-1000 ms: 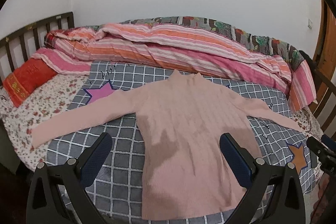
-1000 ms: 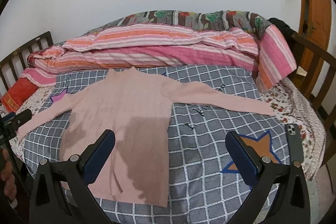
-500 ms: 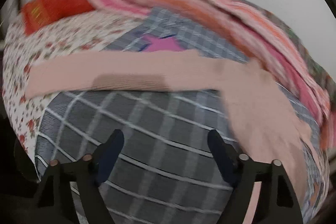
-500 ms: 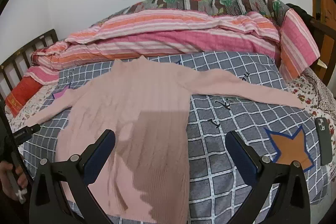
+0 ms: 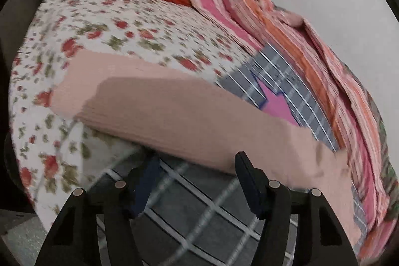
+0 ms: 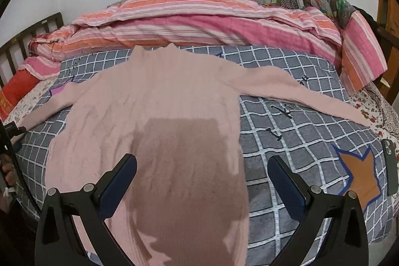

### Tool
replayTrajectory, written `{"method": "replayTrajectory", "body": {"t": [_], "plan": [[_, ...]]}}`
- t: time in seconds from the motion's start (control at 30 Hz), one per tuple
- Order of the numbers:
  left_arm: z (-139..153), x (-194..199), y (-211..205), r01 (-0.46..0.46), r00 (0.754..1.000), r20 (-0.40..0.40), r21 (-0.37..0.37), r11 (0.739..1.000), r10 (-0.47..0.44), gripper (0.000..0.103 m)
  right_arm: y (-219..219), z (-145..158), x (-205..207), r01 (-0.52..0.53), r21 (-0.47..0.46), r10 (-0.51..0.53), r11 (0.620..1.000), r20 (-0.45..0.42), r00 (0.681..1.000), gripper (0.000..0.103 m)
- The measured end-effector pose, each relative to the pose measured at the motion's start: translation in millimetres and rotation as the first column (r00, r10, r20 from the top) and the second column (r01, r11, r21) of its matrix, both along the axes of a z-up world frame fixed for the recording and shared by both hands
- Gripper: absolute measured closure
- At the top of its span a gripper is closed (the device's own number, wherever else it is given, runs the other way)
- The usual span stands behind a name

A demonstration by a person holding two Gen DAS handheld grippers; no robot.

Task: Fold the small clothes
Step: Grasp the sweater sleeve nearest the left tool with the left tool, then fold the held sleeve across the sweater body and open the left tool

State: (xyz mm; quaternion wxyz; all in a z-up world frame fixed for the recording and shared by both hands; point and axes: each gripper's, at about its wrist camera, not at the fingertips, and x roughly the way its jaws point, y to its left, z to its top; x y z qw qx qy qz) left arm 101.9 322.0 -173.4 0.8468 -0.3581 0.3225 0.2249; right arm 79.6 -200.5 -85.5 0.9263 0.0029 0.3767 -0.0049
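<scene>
Now the pink sweater (image 6: 159,121) lies flat, front up, on the grey checked bedspread (image 6: 294,141), both sleeves stretched out to the sides. Over on the left, the left gripper (image 5: 197,178) has just been closing its jaws, yet they stand apart with nothing pressed between them; they hover just at the near edge of the left sleeve (image 5: 154,106), whose cuff lies on the floral sheet (image 5: 104,36). The right gripper (image 6: 202,178) hangs wide open above the sweater's lower body, empty. A striped quilt (image 6: 199,16) is heaped behind, a phone (image 6: 390,166) sits at the bed's right edge.
</scene>
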Motion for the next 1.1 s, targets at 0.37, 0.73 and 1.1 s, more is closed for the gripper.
{"method": "replayTrajectory", "body": {"t": [0.37,0.73,1.1], "plan": [[1.4,7.9,36.4,-0.188,0.978,-0.081,0.080,0.979,0.195,0.071,-1.6,2.0,13.8,0.026,0.016,-0.026,1.000,-0.008,1.000,0.001],[81.6,27.5,-0.9,-0.070,0.997,-0.010,0.298,0.952,0.076,0.096,-26.0,16.1,11.8,0.037,0.045,-0.039,0.998,0.030,0.999,0.001],[156.3,55.7,-143.8,0.129,0.982,0.053,0.526,0.841,-0.184,0.096,-67.9,7.4,10.9,0.039,0.077,-0.041,0.996,0.023,0.999,0.001]]}}
